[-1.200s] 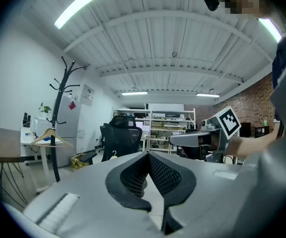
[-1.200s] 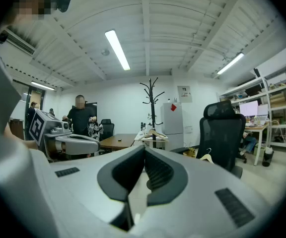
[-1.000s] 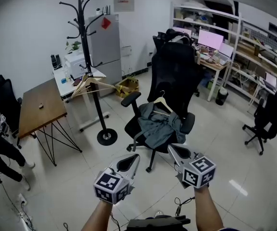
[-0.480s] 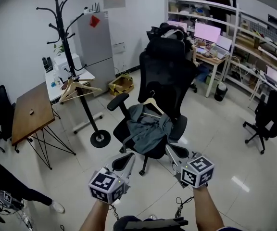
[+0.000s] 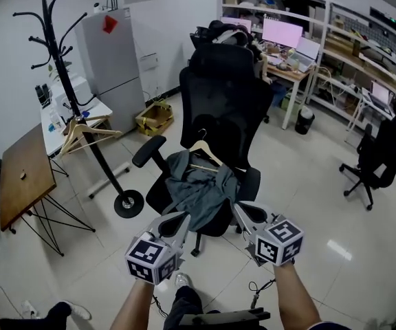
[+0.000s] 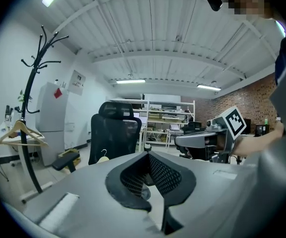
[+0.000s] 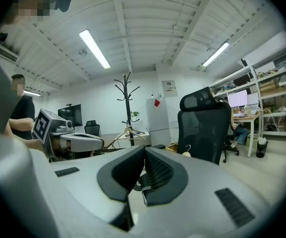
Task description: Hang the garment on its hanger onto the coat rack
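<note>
A grey-green garment (image 5: 199, 190) lies crumpled on the seat of a black office chair (image 5: 220, 105), on a wooden hanger whose hook (image 5: 201, 137) stands up above it. The black coat rack (image 5: 55, 74) stands to the left and carries an empty wooden hanger (image 5: 82, 130). My left gripper (image 5: 181, 220) and right gripper (image 5: 242, 212) hover side by side just in front of the seat, both shut with nothing in them. The left gripper view shows its jaws (image 6: 147, 153) closed, the rack (image 6: 28, 114) and the chair (image 6: 116, 132). In the right gripper view its jaws (image 7: 144, 148) meet too.
A wooden table (image 5: 20, 179) stands at the far left, a grey fridge (image 5: 114, 60) and a cardboard box (image 5: 154, 119) behind the rack. A desk with a monitor (image 5: 282, 33), shelves and a second black chair (image 5: 379, 158) are on the right. The rack's round base (image 5: 128, 203) sits near the chair.
The view has come closer to the chair; chair and garment now lie just beyond the gripper tips, and the rack has slid left. Both grippers stay shut.
</note>
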Tool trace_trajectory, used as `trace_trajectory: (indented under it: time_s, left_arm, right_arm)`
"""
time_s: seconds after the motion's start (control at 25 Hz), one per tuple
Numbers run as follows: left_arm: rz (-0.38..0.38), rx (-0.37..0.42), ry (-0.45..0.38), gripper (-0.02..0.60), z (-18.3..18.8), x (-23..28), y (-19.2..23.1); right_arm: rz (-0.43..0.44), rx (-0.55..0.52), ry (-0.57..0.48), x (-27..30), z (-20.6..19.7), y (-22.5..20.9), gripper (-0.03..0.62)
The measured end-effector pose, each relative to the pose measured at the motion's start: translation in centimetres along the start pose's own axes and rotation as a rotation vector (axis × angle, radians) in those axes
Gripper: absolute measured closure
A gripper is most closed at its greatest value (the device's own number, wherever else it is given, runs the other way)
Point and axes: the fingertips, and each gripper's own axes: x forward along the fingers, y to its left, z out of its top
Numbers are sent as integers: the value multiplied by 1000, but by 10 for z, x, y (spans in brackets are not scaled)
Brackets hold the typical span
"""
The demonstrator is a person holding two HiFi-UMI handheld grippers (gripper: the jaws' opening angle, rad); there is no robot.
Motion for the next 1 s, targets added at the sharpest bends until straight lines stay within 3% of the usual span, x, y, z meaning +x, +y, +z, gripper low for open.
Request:
trace_trajectory:
  time_s: [0.12, 0.48, 0.72, 0.88, 0.92, 1.0]
  left_arm:
    - [-48, -13, 5, 577, -1, 29, 29]
    - [-89, -6, 49, 577, 10, 99, 133]
    - [-117, -33, 84, 577, 3, 144, 152]
    - [-115, -43, 102, 577, -3, 176, 155]
    - [-108, -55, 107, 577, -7, 185, 156]
    - [-95, -64, 131, 577, -17, 204, 158]
  right_arm:
    - [-79, 18, 13, 34, -1, -27, 576]
    - [-233, 36, 31, 128, 13, -82, 572]
    - [-288, 29, 47, 165, 13, -130, 571]
    - [-335, 8, 134, 193, -16, -176, 557]
    - [-339, 4, 167, 200, -28, -189, 544]
    - [-323, 18, 229, 217, -53, -210, 384]
